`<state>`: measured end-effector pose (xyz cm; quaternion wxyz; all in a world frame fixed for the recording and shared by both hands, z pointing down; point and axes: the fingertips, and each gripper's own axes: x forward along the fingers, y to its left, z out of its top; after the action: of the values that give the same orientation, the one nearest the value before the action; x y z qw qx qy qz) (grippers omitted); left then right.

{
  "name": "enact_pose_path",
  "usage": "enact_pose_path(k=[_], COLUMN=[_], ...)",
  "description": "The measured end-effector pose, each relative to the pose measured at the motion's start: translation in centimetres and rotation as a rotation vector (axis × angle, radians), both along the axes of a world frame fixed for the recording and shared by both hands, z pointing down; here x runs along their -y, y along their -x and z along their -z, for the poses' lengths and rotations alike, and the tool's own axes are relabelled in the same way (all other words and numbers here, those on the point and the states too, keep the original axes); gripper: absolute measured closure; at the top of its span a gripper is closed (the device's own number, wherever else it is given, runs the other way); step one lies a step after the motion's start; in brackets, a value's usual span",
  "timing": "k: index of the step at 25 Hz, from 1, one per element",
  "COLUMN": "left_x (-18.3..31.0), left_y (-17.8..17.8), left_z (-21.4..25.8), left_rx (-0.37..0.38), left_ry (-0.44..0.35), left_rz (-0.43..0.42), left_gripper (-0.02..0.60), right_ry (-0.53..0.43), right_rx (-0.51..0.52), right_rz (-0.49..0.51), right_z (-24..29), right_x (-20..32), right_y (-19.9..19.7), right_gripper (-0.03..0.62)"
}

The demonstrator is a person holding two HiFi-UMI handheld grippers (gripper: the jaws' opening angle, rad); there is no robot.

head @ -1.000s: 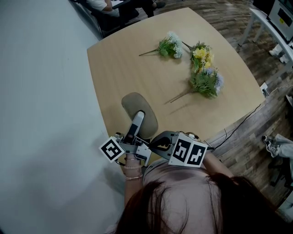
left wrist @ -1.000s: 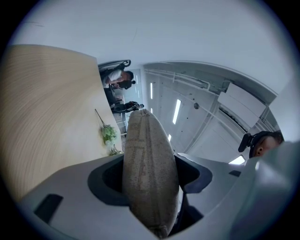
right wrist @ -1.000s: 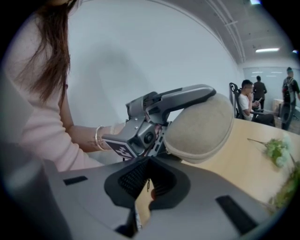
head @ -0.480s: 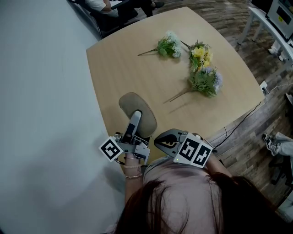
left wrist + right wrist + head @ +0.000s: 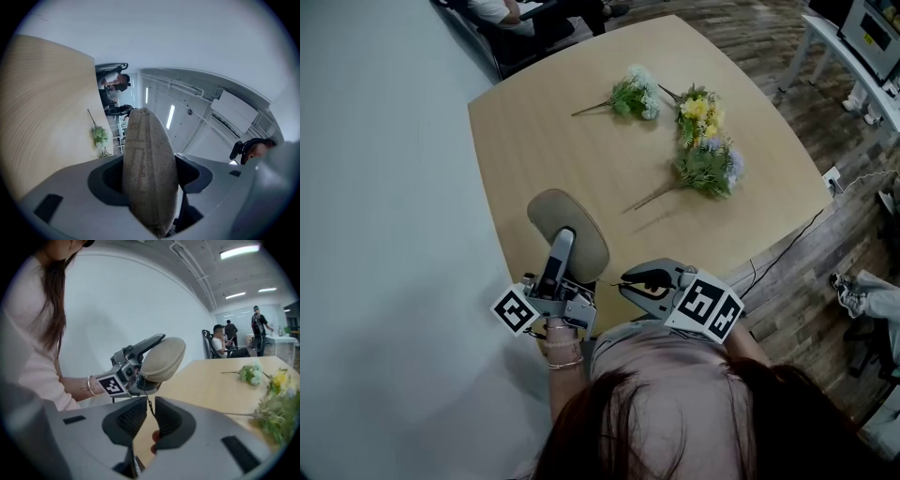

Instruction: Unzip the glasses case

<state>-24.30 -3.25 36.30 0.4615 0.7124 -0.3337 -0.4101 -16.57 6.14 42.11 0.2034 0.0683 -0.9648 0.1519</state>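
Pulled right gripper (image 5: 628, 284) rightward from glasses case (image 5: 574, 217), pinching zipper cord (image 5: 149, 407) in closed fingers; clamping case in left gripper (image 5: 562, 244) fingers, lower left, over desk (image 5: 581, 141).

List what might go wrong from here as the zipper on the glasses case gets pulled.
1. The right tongs pinch only the thin zipper pull; it may slip out under a firm tug.
2. The left tongs hold the glasses case by one end, lifted off the table; a sideways pull could twist it or drag it loose.
3. The case hangs near the table's near edge, so if dropped it might fall past it.
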Motion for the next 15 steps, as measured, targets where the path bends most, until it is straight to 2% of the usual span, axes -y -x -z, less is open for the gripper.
enact_pose_path(k=[4,15], left_x=[-0.4,-1.7], left_y=[-1.0,-3.7], left_z=[0.4,2.2], left_rx=[0.026,0.049], left_ry=[-0.016,-0.021], left_rz=[0.006,0.127], left_gripper=[0.299,0.299], right_ry=[0.019,0.032], right_rx=[0.039,0.021], right_rz=[-0.039,0.033], right_z=[0.7,1.4], right_x=[0.8,-0.6], right_y=[-1.7,-7.2], right_gripper=[0.542,0.540])
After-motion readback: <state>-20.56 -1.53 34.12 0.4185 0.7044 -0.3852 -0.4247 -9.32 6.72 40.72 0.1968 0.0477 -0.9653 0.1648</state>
